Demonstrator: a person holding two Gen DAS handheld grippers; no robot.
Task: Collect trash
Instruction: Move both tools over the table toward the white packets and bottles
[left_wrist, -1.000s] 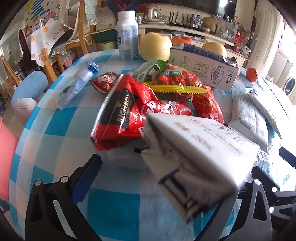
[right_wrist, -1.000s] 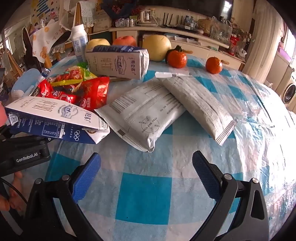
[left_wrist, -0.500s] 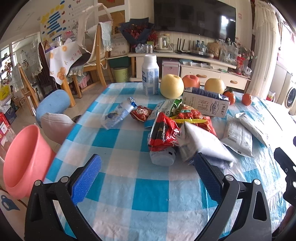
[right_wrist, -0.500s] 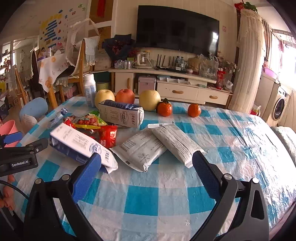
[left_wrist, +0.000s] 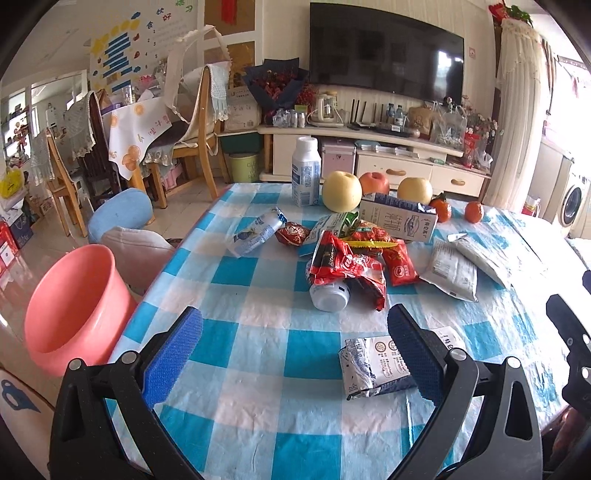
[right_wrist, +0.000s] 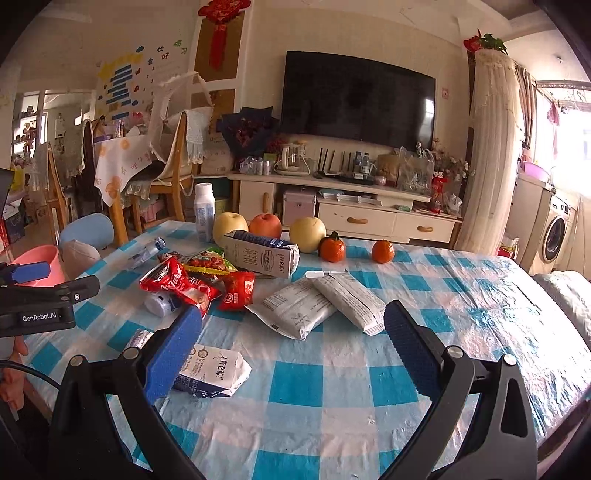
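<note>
Both grippers, left gripper (left_wrist: 293, 345) and right gripper (right_wrist: 293, 341), are hanging spread wide, empty. Crushed milk carton (right_wrist: 210, 373) is lying on checked tablecloth (right_wrist: 332, 387) near the table's front edge, its print unreadable. "GenRobot.AI" is showing on the left tool. Pink bin (left_wrist: 70, 306) is standing beside the table.

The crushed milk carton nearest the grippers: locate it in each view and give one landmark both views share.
Left wrist view: the crushed milk carton lies low and right of centre, partly behind the gripper's right finger.
Right wrist view: it lies low and left of centre, beside the gripper's left finger.
Shared landmark: the upright white bottle at the table's far edge.
</note>
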